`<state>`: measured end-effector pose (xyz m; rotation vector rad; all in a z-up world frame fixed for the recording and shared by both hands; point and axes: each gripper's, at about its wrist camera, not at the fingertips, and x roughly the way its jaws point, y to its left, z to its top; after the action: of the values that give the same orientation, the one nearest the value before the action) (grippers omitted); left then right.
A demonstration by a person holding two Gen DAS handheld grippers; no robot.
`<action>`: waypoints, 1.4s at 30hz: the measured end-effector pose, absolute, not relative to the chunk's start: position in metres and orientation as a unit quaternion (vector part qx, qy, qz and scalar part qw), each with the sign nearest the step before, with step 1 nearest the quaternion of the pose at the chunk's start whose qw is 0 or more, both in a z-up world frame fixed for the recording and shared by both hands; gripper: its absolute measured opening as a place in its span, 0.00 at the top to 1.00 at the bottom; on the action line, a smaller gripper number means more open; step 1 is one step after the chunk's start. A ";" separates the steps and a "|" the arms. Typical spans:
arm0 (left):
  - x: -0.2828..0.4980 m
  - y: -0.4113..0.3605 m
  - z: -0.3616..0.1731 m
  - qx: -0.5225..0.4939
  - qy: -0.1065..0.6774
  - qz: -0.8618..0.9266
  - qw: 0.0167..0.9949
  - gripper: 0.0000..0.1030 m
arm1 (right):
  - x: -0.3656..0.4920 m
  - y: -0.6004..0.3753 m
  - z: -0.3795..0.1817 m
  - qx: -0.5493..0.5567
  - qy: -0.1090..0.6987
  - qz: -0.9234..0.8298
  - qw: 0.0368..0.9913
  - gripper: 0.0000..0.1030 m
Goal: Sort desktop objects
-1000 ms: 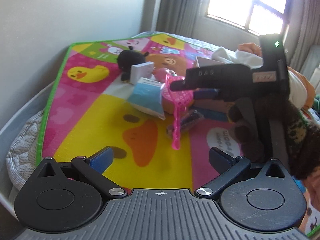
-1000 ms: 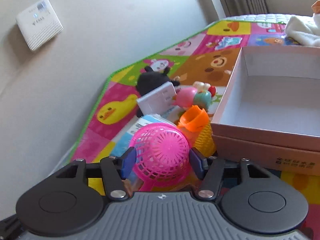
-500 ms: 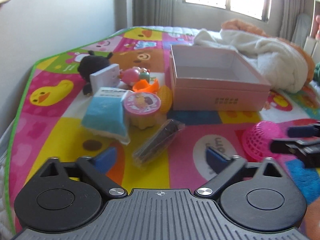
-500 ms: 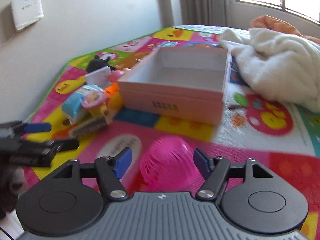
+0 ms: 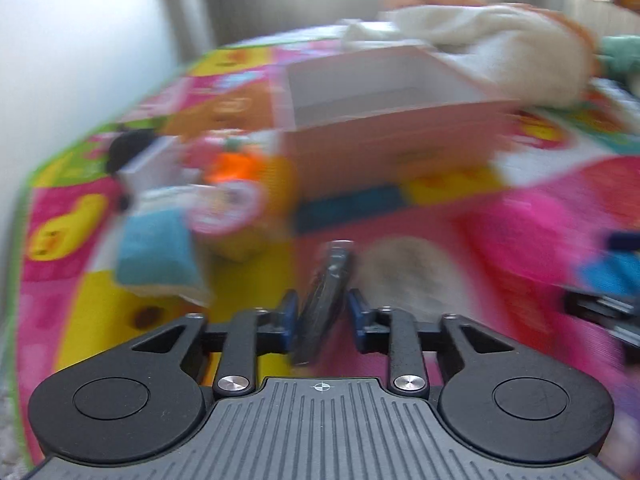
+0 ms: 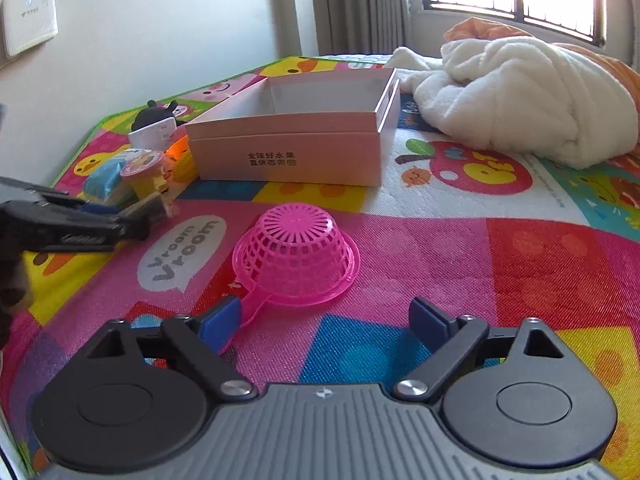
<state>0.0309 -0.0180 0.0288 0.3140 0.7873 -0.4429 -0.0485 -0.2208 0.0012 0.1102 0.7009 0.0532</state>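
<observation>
The pale pink cardboard box (image 6: 294, 148) sits open on the bright cartoon-print play mat (image 6: 480, 272), and as much of its white interior as shows is bare. The pink plastic mesh strainer basket (image 6: 296, 254) lies upside down on the mat, in front of the box and apart from it, its handle running back towards the right tool (image 6: 326, 322). That tool's jaws have just been opening and now stand wide, with only the end of the handle next to the left blue pad; they clamp nothing.

The left tool (image 5: 322, 316) has just been closing and is now clamped on a dark flat packet in clear wrap (image 5: 326, 300). The left wrist view is smeared, so the packet's make cannot be read. Both tools point forward and downward at the mat.

Left of the box a small cluster stands close together: a blue soft pack (image 6: 102, 178), a yellow cup with a pink printed lid (image 6: 144, 170) and a black plush toy (image 6: 154, 116). A white fleece blanket (image 6: 520, 96) is heaped to the box's right.
</observation>
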 end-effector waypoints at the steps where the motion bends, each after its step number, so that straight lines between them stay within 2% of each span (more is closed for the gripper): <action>1: 0.021 -0.019 0.032 0.151 0.381 -0.243 0.879 0.67 | -0.048 -0.221 0.000 0.055 0.342 0.026 0.938 0.06; 3: 0.000 -0.022 0.035 0.172 0.375 -0.285 0.865 0.45 | -0.046 -0.220 -0.001 0.055 0.342 0.026 0.938 0.04; 4: -0.007 -0.024 0.035 0.185 0.377 -0.289 0.860 0.27 | -0.046 -0.220 -0.001 0.054 0.342 0.026 0.938 0.04; 5: -0.013 -0.024 0.032 0.202 0.377 -0.276 0.861 0.16 | -0.046 -0.219 -0.001 0.053 0.341 0.026 0.938 0.03; 8: -0.017 -0.023 0.023 0.254 0.375 -0.216 0.865 0.08 | -0.046 -0.219 -0.002 0.054 0.341 0.028 0.938 0.01; 16: 0.011 0.021 0.034 0.137 0.404 -0.083 0.901 0.04 | -0.045 -0.216 -0.003 0.045 0.342 0.025 0.938 0.00; 21: 0.008 0.035 0.034 0.081 0.434 -0.085 0.893 0.02 | -0.044 -0.217 -0.004 0.046 0.342 0.025 0.938 0.00; 27: 0.002 0.019 0.035 0.012 0.438 -0.166 0.883 0.02 | -0.046 -0.216 -0.003 0.039 0.339 0.019 0.940 0.00; 42: 0.007 -0.031 0.019 -0.015 0.406 -0.192 0.893 0.01 | -0.046 -0.218 -0.005 0.055 0.337 0.024 0.940 0.00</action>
<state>0.0069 -0.0310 0.0194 -0.0307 0.8419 -0.3983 -0.0465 -0.2181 -0.0052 0.1118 0.6885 0.0487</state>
